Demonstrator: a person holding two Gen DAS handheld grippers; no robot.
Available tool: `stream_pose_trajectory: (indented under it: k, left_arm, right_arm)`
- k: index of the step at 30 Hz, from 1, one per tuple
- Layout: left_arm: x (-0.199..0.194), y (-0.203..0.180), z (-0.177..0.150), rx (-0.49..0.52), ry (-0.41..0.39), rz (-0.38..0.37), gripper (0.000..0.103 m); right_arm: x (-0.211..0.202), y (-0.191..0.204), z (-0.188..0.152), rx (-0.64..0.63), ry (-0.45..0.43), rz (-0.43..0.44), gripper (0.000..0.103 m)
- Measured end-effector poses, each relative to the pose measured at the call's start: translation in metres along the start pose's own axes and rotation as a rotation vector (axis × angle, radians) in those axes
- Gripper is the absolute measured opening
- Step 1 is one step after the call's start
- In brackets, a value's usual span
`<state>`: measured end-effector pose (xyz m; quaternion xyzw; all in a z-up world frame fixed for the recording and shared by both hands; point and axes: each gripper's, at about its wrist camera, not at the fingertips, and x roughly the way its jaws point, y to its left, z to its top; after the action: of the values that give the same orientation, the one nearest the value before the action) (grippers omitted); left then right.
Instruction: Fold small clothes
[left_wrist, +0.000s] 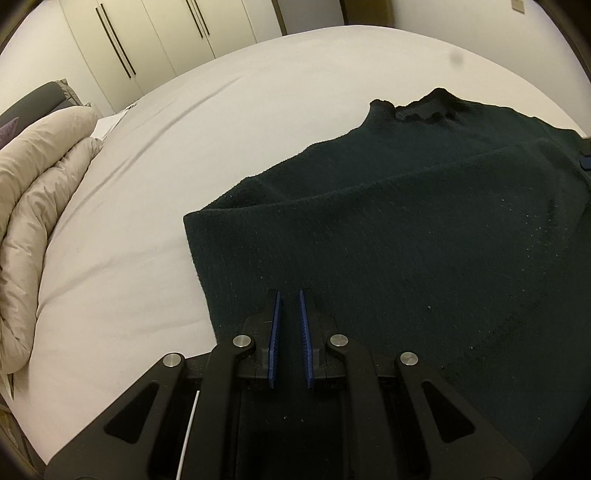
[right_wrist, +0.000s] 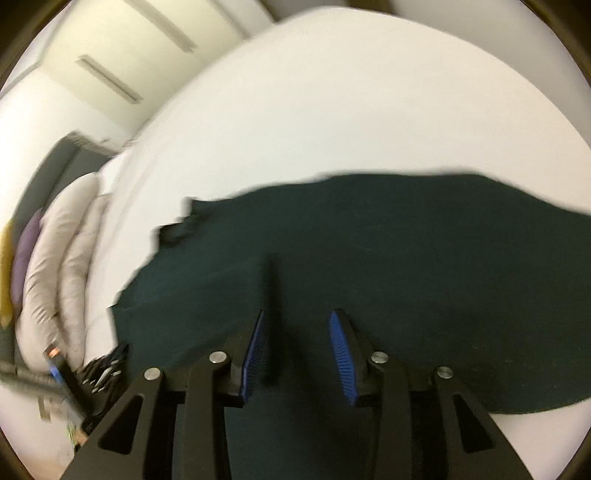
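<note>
A dark green knit sweater (left_wrist: 424, 221) lies spread on the white bed (left_wrist: 184, 147), its collar (left_wrist: 424, 107) at the far end. My left gripper (left_wrist: 290, 295) hovers over the sweater's near left part, its blue pads a narrow gap apart with nothing between them. In the blurred right wrist view the same sweater (right_wrist: 406, 251) fills the middle, and my right gripper (right_wrist: 297, 317) is over it with its jaws wide apart and empty. The left gripper shows at the lower left of that view (right_wrist: 74, 384).
A beige duvet (left_wrist: 40, 206) is bunched along the bed's left side, with a dark headboard (left_wrist: 29, 103) behind it. White wardrobe doors (left_wrist: 147, 40) stand beyond the bed. Bare sheet lies left of and beyond the sweater.
</note>
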<state>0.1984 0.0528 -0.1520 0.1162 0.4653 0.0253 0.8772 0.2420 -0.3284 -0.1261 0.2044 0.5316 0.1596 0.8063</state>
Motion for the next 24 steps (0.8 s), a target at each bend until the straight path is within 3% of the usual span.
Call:
stream_pose_trajectory:
  k: [5, 6, 8, 9, 12, 14, 17, 20, 22, 24]
  left_arm:
    - [-0.001, -0.008, -0.005, 0.058, -0.004, 0.031, 0.010]
    - [-0.001, -0.010, -0.006, 0.069, -0.006, 0.036, 0.010]
    - [-0.001, -0.011, -0.009, 0.079, -0.010, 0.038, 0.010]
    - [-0.002, -0.010, -0.010, 0.081, -0.011, 0.036, 0.010]
    - [-0.003, -0.010, -0.014, 0.100, -0.015, 0.033, 0.010]
    - [-0.004, -0.009, -0.015, 0.100, -0.013, 0.032, 0.010]
    - [-0.007, -0.011, -0.014, 0.092, 0.001, 0.048, 0.010]
    - [-0.012, -0.025, -0.016, 0.107, 0.002, 0.093, 0.010]
    - [-0.015, -0.037, -0.019, 0.127, -0.006, 0.125, 0.010]
    - [-0.014, -0.050, -0.024, 0.175, -0.014, 0.195, 0.010]
  right_arm:
    - [0.017, 0.011, -0.007, -0.021, 0.043, 0.029, 0.041]
    - [0.024, 0.013, -0.011, -0.053, 0.066, -0.010, 0.040]
    - [0.036, 0.013, -0.021, -0.125, 0.103, -0.120, 0.023]
    - [0.037, 0.009, -0.025, -0.142, 0.102, -0.135, 0.017]
    - [0.026, 0.000, -0.023, -0.120, 0.081, -0.144, 0.016]
    - [0.017, -0.007, -0.019, -0.108, 0.041, -0.265, 0.005]
    - [0.004, -0.014, -0.013, -0.028, -0.005, -0.301, 0.005]
    - [-0.003, 0.013, -0.014, -0.083, -0.059, -0.202, 0.009]
    - [0.006, 0.038, -0.018, -0.136, -0.032, -0.044, 0.010]
    - [0.025, 0.057, -0.021, -0.163, 0.014, 0.064, 0.017]
